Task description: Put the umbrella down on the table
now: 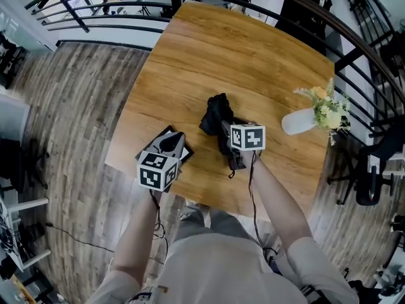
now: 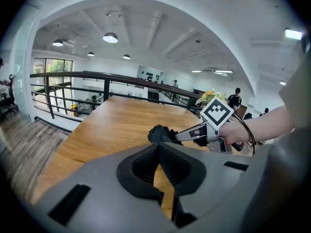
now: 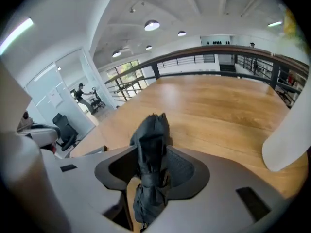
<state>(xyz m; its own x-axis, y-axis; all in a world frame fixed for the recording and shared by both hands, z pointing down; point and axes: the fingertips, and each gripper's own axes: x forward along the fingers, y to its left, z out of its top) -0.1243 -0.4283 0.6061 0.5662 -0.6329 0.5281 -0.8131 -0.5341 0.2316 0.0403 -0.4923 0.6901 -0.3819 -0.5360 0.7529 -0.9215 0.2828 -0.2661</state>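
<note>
A black folded umbrella (image 1: 217, 116) lies over the middle of the wooden table (image 1: 253, 56). My right gripper (image 1: 226, 130) is shut on it, with the shaft running between the jaws and the bunched cloth end (image 3: 153, 130) sticking out ahead. In the left gripper view the umbrella (image 2: 160, 134) is down at the tabletop, with the right gripper (image 2: 187, 134) behind it. Whether it rests on the wood I cannot tell. My left gripper (image 1: 174, 142) hovers near the table's front left edge, shut and empty, with its pads (image 2: 167, 161) meeting at the tips.
A white vase (image 1: 299, 121) with yellow flowers (image 1: 329, 109) lies on the table's right side, also visible in the right gripper view (image 3: 286, 144). A dark flat object (image 1: 186, 152) lies under the left gripper. A black railing (image 1: 126, 8) runs behind the table.
</note>
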